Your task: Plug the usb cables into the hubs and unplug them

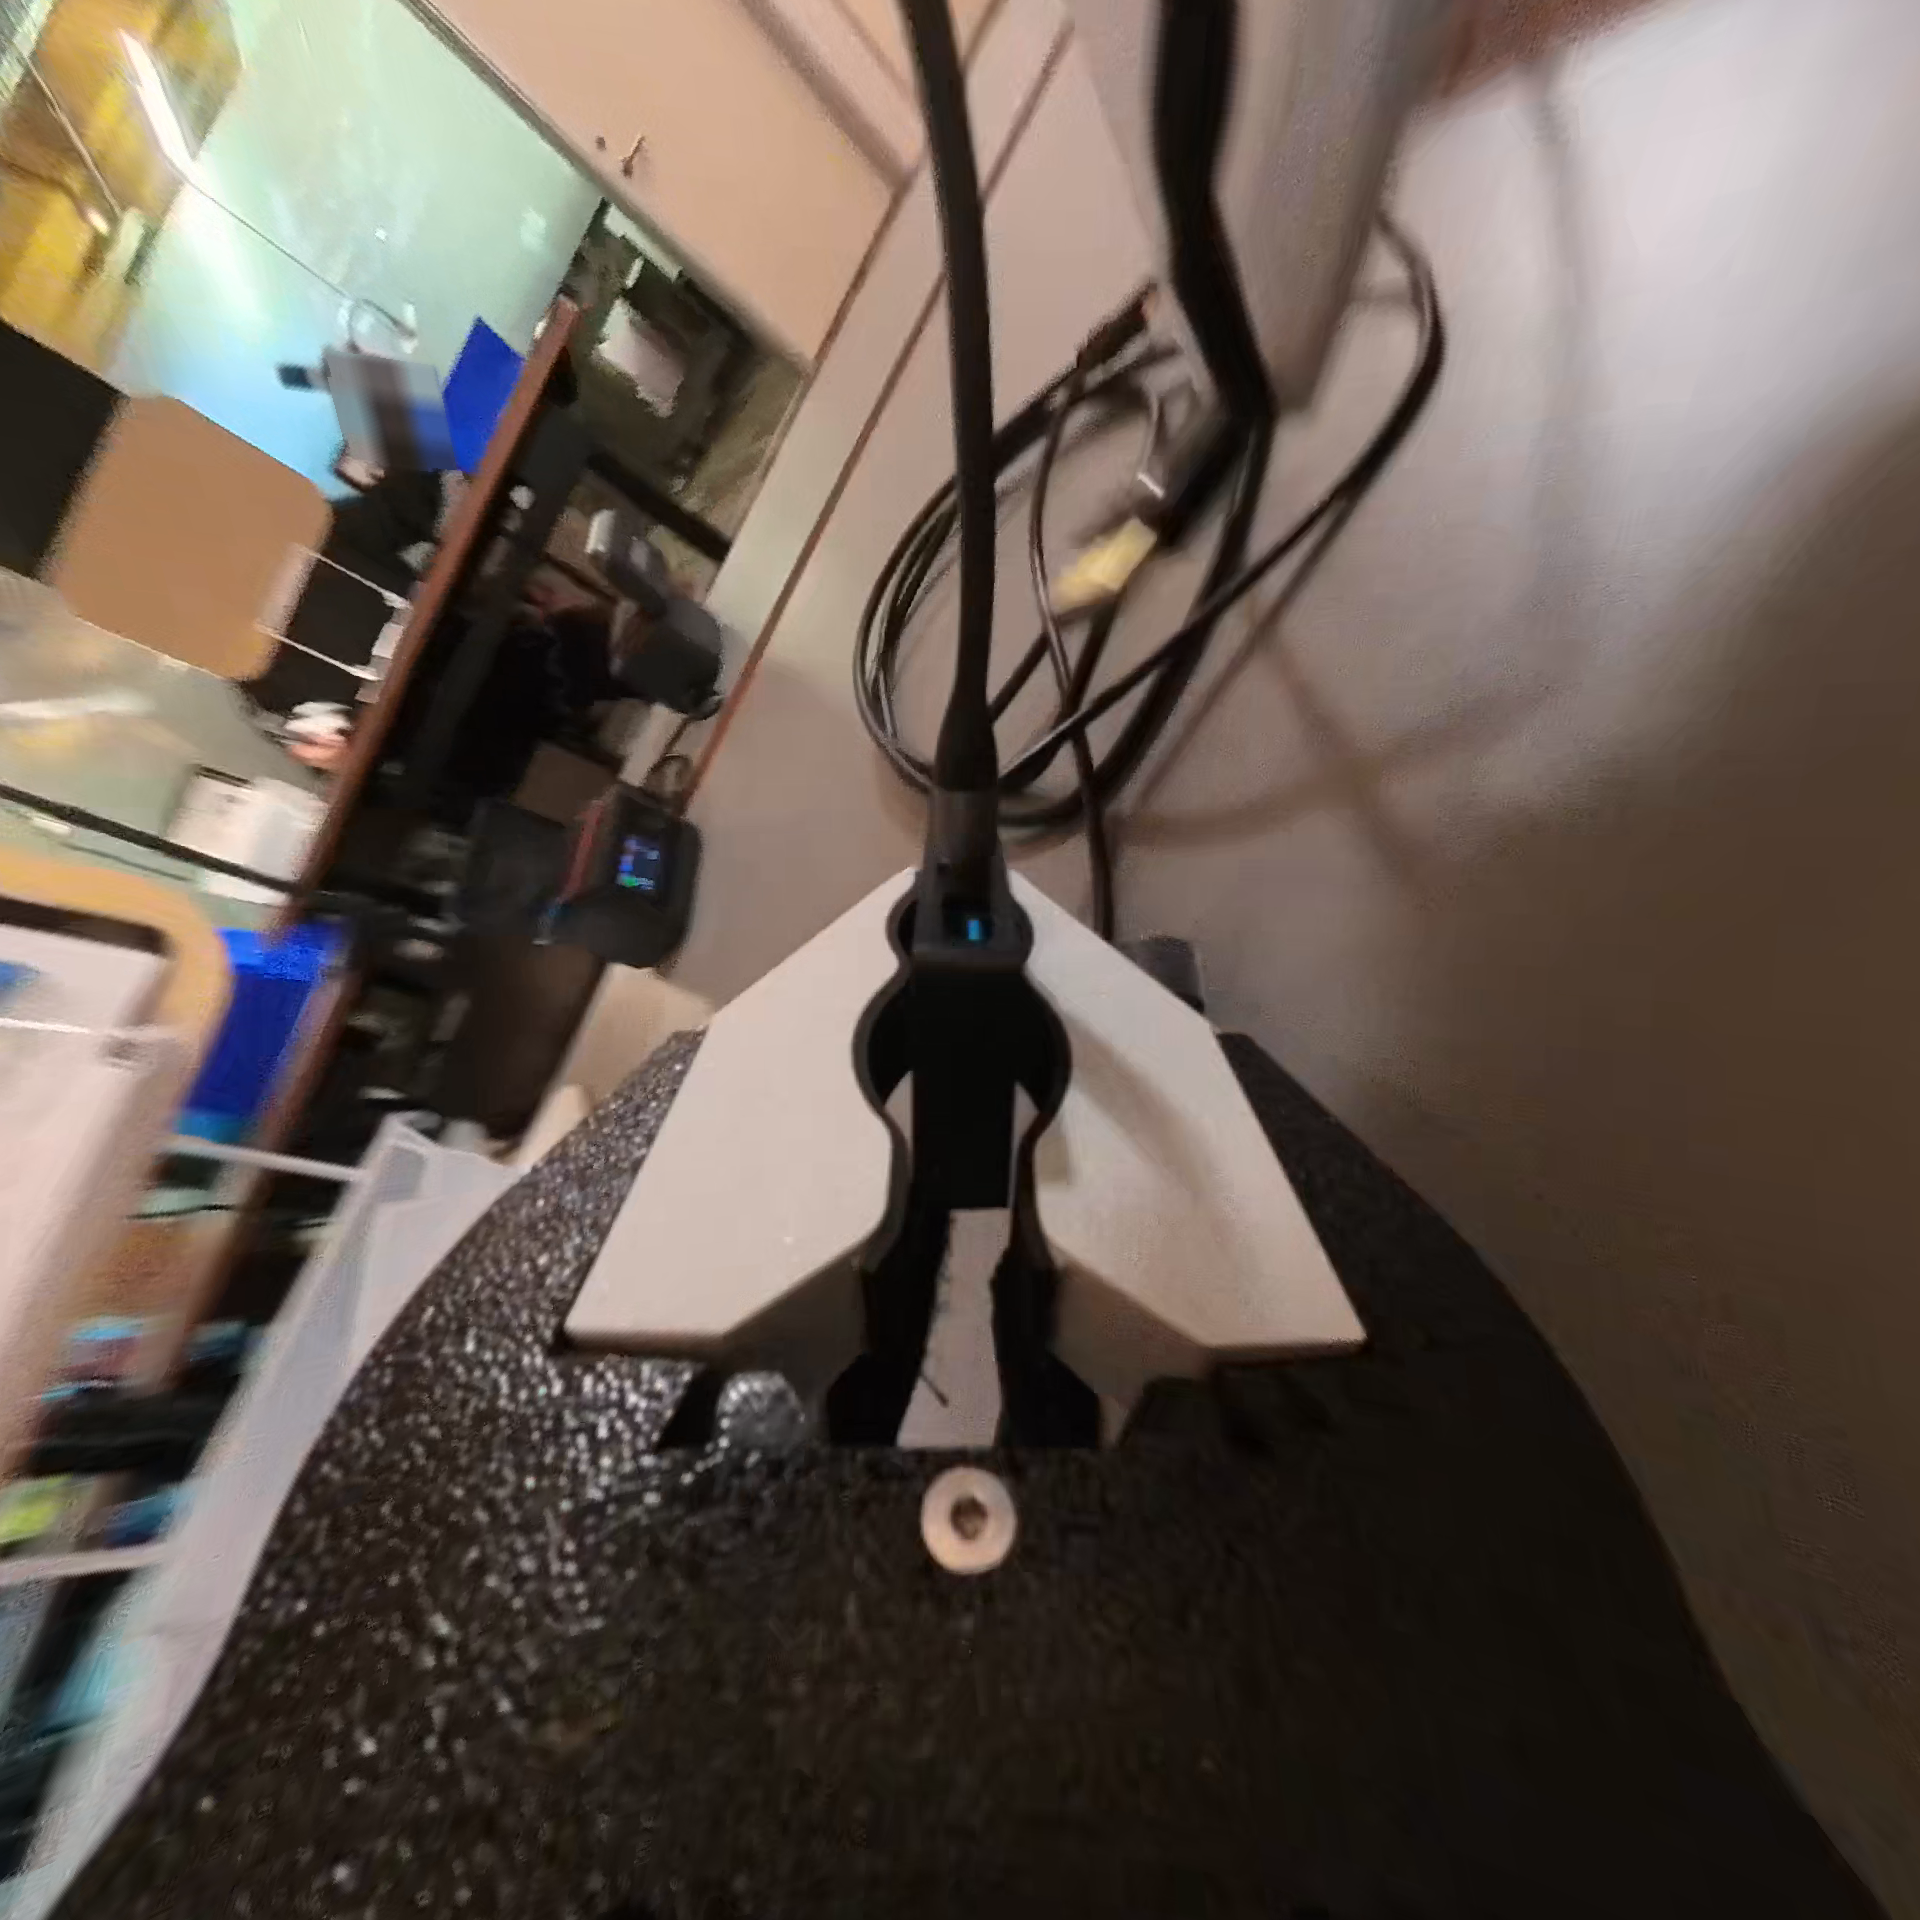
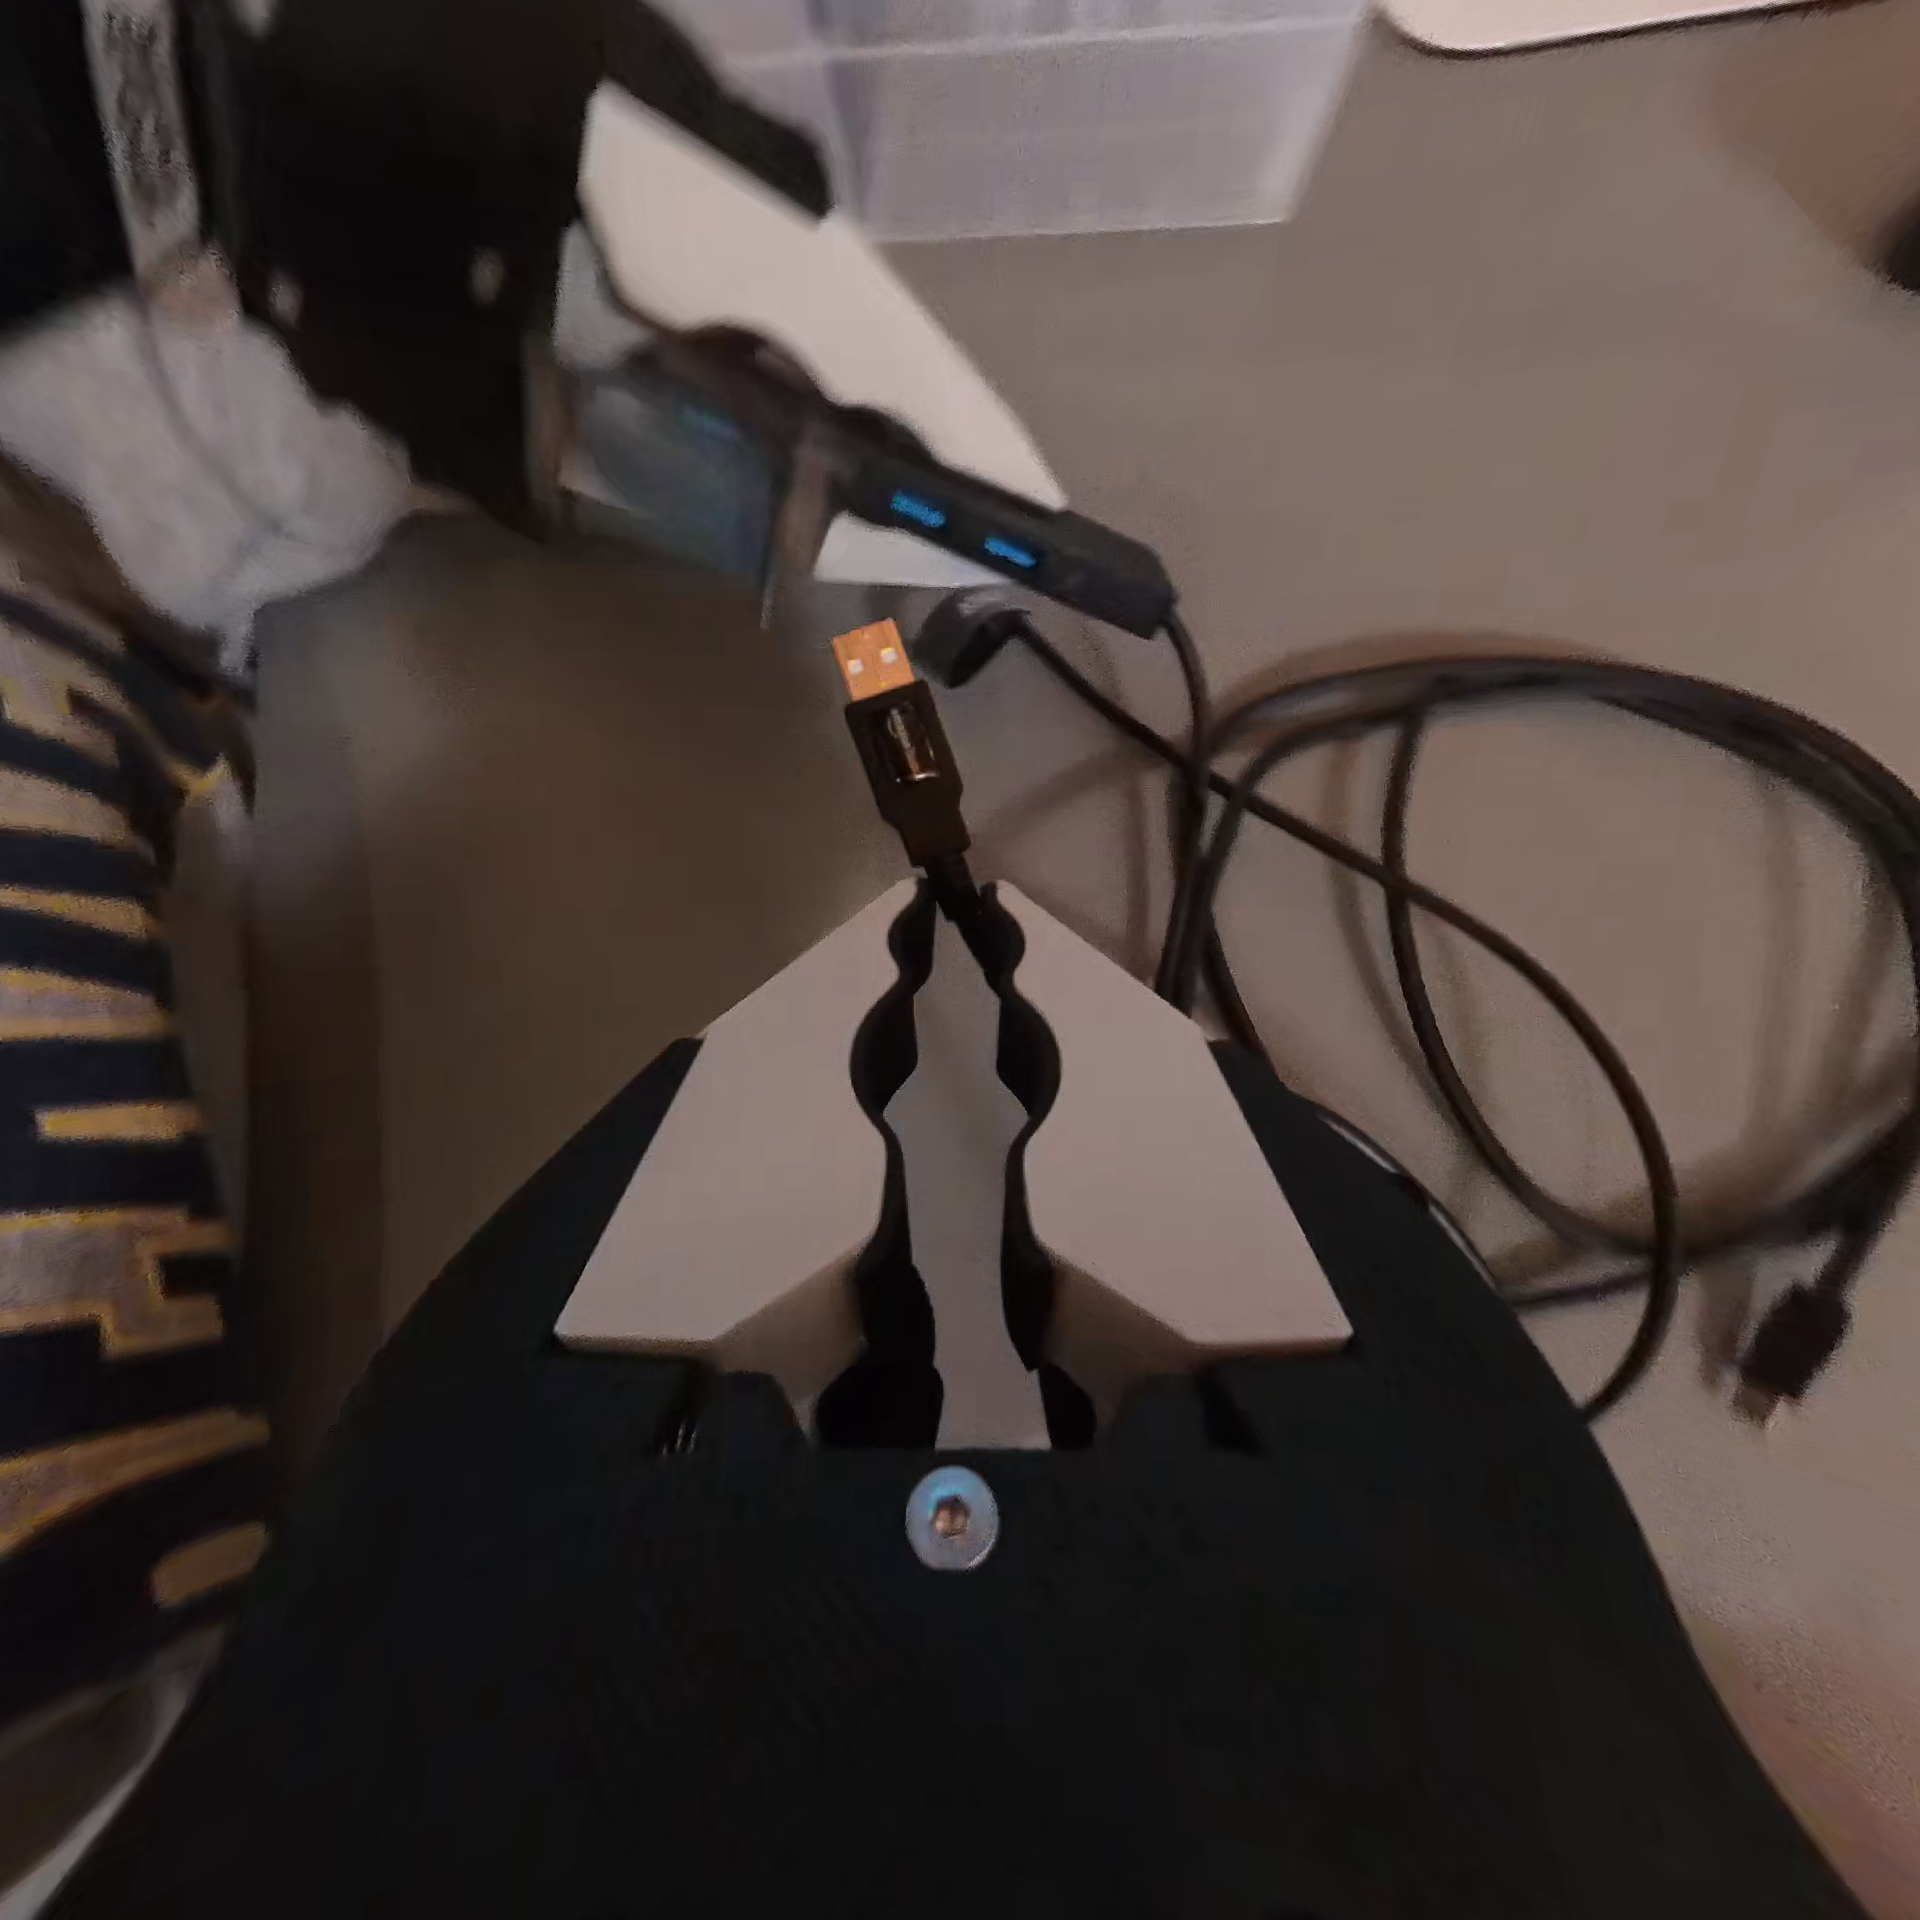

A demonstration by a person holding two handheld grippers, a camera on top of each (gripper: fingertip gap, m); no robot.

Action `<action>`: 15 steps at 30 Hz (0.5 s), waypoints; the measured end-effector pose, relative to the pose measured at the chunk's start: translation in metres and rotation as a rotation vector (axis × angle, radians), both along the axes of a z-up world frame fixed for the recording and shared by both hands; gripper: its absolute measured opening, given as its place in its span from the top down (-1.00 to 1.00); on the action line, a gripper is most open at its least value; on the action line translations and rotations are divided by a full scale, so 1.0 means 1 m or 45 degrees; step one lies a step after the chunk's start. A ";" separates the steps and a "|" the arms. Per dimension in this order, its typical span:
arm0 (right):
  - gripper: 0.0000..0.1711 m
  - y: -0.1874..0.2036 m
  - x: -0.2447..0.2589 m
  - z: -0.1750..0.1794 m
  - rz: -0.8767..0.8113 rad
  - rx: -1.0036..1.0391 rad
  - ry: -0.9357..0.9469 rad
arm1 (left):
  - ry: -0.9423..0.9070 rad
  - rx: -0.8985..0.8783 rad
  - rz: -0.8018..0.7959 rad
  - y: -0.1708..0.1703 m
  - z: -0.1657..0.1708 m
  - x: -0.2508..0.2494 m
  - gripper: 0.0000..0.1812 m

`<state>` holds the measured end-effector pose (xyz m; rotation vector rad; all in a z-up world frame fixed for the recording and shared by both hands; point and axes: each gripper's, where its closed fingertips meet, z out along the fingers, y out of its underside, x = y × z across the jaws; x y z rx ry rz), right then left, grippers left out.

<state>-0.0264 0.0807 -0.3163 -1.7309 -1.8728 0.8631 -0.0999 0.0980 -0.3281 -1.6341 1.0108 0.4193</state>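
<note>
Left tool (image 1: 961, 914) clenched on black hub (image 1: 961, 1060), lifted off surface (image 2: 1455, 416). Right tool (image 2: 956, 894) pinches usb cable (image 2: 902, 753) behind plug, tip just short of hub ports. Step: likely insertion. Next: align plug with port, push straight.

A: The left wrist view looks close along its fingers (image 1: 790, 1122), tilted, across the table (image 1: 1558, 935).

B: The right looks down; both share the cables (image 2: 1455, 935) (blurred).

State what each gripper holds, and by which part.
Left gripper: USB hub, clamped along its body. Right gripper: USB cable, pinched just behind its plug.
</note>
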 end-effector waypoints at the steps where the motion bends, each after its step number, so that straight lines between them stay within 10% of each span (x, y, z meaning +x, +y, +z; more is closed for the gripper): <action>1: 0.92 0.004 0.003 0.002 -0.079 -0.013 0.016 | 0.139 0.026 0.018 0.001 -0.004 0.001 0.91; 6: 0.92 0.019 0.015 -0.011 -0.381 0.026 -0.037 | 0.679 0.189 0.055 0.001 -0.009 0.010 0.89; 15: 0.91 0.012 0.013 -0.041 -0.510 -0.105 -0.220 | 0.925 0.261 0.035 -0.001 -0.018 0.011 0.91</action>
